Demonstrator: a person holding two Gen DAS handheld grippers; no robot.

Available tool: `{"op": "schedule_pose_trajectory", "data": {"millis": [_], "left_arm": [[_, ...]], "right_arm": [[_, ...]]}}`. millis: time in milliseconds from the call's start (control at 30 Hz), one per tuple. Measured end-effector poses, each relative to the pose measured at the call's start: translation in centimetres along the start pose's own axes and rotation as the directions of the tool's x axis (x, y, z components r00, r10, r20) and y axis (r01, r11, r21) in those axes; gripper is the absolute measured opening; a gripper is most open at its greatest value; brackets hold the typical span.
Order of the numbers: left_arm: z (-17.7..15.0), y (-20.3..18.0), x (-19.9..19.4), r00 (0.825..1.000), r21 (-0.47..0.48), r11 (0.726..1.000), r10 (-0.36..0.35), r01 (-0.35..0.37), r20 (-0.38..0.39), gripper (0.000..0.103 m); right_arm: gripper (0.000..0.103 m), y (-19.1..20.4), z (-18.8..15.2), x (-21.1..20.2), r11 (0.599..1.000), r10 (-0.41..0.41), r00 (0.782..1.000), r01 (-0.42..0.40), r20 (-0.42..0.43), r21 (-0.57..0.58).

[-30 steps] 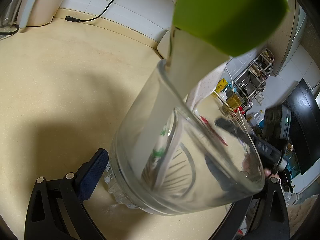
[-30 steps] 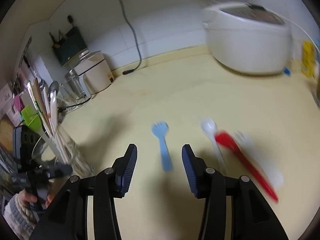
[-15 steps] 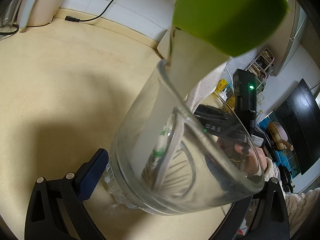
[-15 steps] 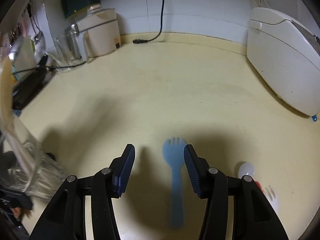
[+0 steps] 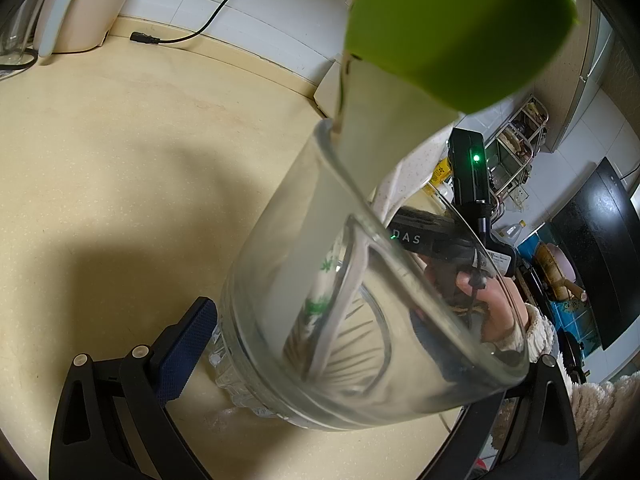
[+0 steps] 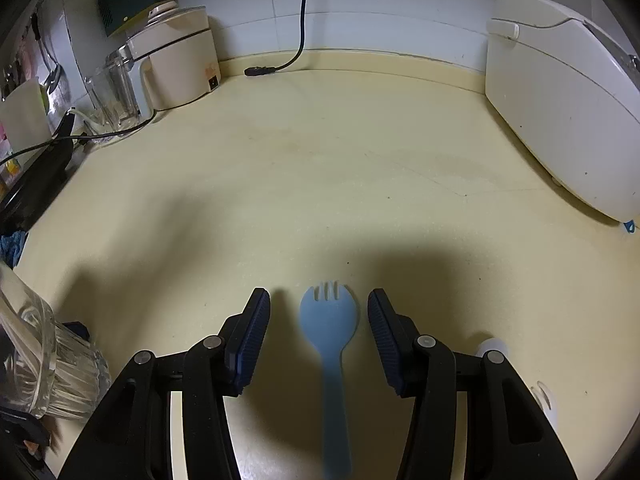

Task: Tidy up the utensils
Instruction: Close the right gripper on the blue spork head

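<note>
1. Two jaws at work: my right gripper (image 6: 318,332) has swung in and dropped since a second ago, and now straddles the blue spork (image 6: 330,344), wide open, pads clear of it.
2. The pick-up looks ready; closing comes next, I judge.
3. The spork is thin matte plastic, flat on the cream speckled surface (image 6: 320,168), tines at 12 o'clock.
4. My left gripper (image 5: 360,360) clamps the ribbed clear glass (image 5: 280,280), utensils standing inside.

One blue spork (image 6: 329,332), one glass cup (image 5: 360,300), two white appliances (image 6: 560,100), one plug (image 6: 260,71).
</note>
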State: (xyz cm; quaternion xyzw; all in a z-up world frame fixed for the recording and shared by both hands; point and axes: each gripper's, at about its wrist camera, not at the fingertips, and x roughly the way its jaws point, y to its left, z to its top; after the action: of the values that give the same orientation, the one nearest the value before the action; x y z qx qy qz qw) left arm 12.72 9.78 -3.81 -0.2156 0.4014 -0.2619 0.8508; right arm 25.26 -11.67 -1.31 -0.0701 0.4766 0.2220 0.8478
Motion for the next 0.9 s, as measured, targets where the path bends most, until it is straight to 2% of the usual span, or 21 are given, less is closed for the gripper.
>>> {"op": "schedule_pose_trajectory", "data": {"millis": [633, 733, 800, 900], "left_arm": [[0.0, 0.0, 0.0, 1.000, 0.000, 1.000, 0.000, 0.000, 0.000, 0.100], [0.0, 0.0, 0.0, 1.000, 0.000, 1.000, 0.000, 0.000, 0.000, 0.100], [0.0, 0.0, 0.0, 1.000, 0.000, 1.000, 0.000, 0.000, 0.000, 0.100], [0.0, 0.0, 0.0, 1.000, 0.000, 1.000, 0.000, 0.000, 0.000, 0.100]], "right_arm": [[0.052, 0.7, 0.0, 0.2, 0.997, -0.066, 0.998, 0.065, -0.015, -0.027], [0.044, 0.3, 0.0, 0.1, 0.997, -0.073, 0.997, 0.073, -0.011, -0.014], [0.032, -0.2, 0.0, -0.1, 0.998, -0.056, 0.998, 0.056, -0.005, 0.012], [0.030, -0.8, -0.1, -0.3, 0.999, -0.019, 1.000, 0.019, 0.001, 0.043]]}}
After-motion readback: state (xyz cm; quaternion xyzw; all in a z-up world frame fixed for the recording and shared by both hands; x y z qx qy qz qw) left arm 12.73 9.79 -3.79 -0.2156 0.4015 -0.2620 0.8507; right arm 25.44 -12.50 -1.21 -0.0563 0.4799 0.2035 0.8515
